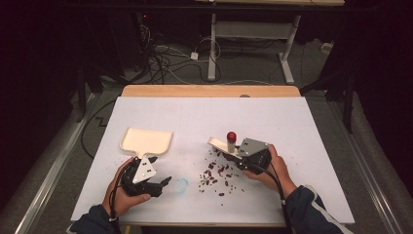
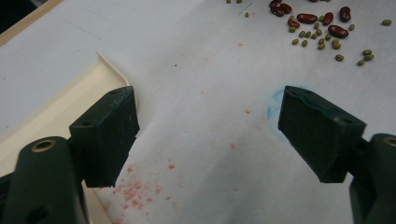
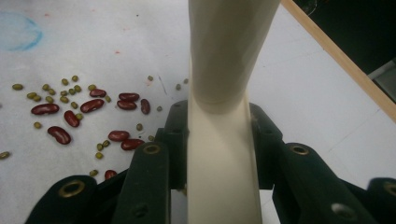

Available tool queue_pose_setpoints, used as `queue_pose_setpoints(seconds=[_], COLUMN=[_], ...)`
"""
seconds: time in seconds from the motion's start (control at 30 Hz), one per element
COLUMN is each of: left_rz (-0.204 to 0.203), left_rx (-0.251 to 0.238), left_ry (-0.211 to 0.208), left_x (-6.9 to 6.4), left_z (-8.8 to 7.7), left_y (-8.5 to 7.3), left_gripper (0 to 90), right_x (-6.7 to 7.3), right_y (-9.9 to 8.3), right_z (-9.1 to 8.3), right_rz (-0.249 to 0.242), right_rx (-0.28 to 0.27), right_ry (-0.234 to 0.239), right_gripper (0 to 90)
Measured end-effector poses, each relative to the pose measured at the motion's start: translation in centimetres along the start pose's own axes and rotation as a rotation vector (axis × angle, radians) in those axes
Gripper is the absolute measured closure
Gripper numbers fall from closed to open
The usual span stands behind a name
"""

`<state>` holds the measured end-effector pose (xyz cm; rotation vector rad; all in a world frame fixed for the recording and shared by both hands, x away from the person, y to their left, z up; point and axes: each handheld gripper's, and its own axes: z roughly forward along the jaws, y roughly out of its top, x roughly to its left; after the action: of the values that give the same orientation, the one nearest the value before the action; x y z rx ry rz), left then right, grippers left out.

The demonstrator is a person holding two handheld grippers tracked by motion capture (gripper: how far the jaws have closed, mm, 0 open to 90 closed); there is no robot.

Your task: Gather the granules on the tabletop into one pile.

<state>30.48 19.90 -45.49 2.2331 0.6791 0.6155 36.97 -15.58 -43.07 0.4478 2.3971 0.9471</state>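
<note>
- Two claws work at the desk [image 1: 292, 126], nearest to the person. The left claw [image 1: 160, 184] rests on the white surface with its jaws wide apart and nothing between them.
- Just beside its left jaw lies the cream dustpan [image 1: 145, 141], flat on the desk. It looks like thin plastic, so I judge it light and stiff. Its short handle, which points toward the person, seems the good place to take it.
- The right claw [image 1: 239, 155] is closed tight on the handle of a cream brush [image 1: 223, 145] with a red knob [image 1: 231, 136] on top. This handle is smooth and may slip, so the hold should stay low, near its flat part.
- Many beans [image 1: 217, 174], red ones and small green ones, lie scattered between the two claws. They are hard, round and very light, so I think they will roll away if pushed fast.
- Farther off, the desk is bare up to its wooden edge.
</note>
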Motion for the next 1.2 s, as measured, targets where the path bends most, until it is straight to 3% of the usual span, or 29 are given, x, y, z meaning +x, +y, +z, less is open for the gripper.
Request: queue_pose_setpoints(seconds=[0.07, 0.23, 0.43, 0.53, 0.57, 0.6, 0.63, 0.67, 0.73, 0.77, 0.8, 0.83, 0.87, 0.9, 0.93, 0.97, 1.03, 1.2], left_rz=[0.002, 0.003, 0.002, -0.002, -0.005, -0.009, -0.018, -0.018, -0.026, -0.039, -0.054, -0.060, -0.074, -0.087, -0.089, -0.096, -0.107, -0.108], left_rx=[0.001, -0.002, -0.005, -0.009, -0.012, -0.015, -0.019, -0.019, -0.025, -0.033, -0.033, -0.036, -0.040, -0.043, -0.052, -0.052, -0.049, -0.037], left_ry=[0.001, 0.004, 0.005, 0.011, 0.014, 0.017, 0.026, 0.026, 0.038, 0.046, 0.052, 0.064, 0.075, 0.083, 0.094, 0.100, 0.113, 0.124], left_x=[0.0, 0.0, 0.0, 0.1, 0.1, 0.1, 0.3, 0.3, 0.5, 0.6, 0.7, 0.8, 1.0, 1.2, 1.4, 1.5, 1.7, 1.8], left_z=[0.0, -0.1, -0.1, -0.2, -0.2, -0.3, -0.4, -0.4, -0.5, -0.6, -0.7, -0.8, -0.9, -0.9, -0.9, -0.9, -0.9, -0.8], left_y=[0.0, 0.0, 0.0, 0.0, 0.0, 0.0, 0.0, 0.0, 0.0, 0.0, 0.0, 0.0, 0.0, 0.0, -0.1, -0.1, -0.2, -0.3], left_gripper=[19.5, 19.4, 19.4, 19.4, 19.4, 19.4, 19.2, 18.8, 18.7, 18.8, 18.8, 18.8, 18.7, 18.8, 18.8, 18.8, 18.8, 18.7], right_x=[0.4, 0.1, -0.4, -0.2, 0.3, 0.3, 1.0, 1.0, 1.9, 2.3, 3.4, 3.4, 3.9, 4.8, 5.3, 5.3, 6.7, 7.5], right_y=[0.3, 0.5, 1.0, 1.2, 1.3, 1.3, 1.3, 1.3, 1.4, 1.4, 1.6, 1.6, 1.7, 1.9, 2.0, 2.0, 2.2, 2.0], right_z=[-0.2, -1.2, -3.8, -5.3, -6.2, -6.2, -6.9, -6.9, -7.3, -7.4, -7.4, -7.4, -7.3, -7.0, -6.7, -6.7, -5.9, -4.8], right_rz=[-0.025, -0.019, 0.030, 0.049, 0.072, 0.072, 0.091, 0.091, 0.125, 0.143, 0.169, 0.169, 0.171, 0.192, 0.195, 0.195, 0.196, 0.207], right_rx=[0.005, -0.021, -0.099, -0.134, -0.154, -0.154, -0.170, -0.170, -0.178, -0.180, -0.186, -0.186, -0.180, -0.172, -0.167, -0.167, -0.139, -0.092], right_ry=[-0.015, -0.032, -0.042, -0.013, 0.033, 0.033, 0.104, 0.104, 0.182, 0.226, 0.301, 0.301, 0.329, 0.391, 0.421, 0.421, 0.493, 0.520], right_gripper=[67.0, 67.1, 67.1, 67.1, 67.1, 67.1, 67.0, 67.0, 67.1, 67.1, 67.1, 67.1, 67.1, 67.1, 67.1, 67.1, 67.1, 67.1])
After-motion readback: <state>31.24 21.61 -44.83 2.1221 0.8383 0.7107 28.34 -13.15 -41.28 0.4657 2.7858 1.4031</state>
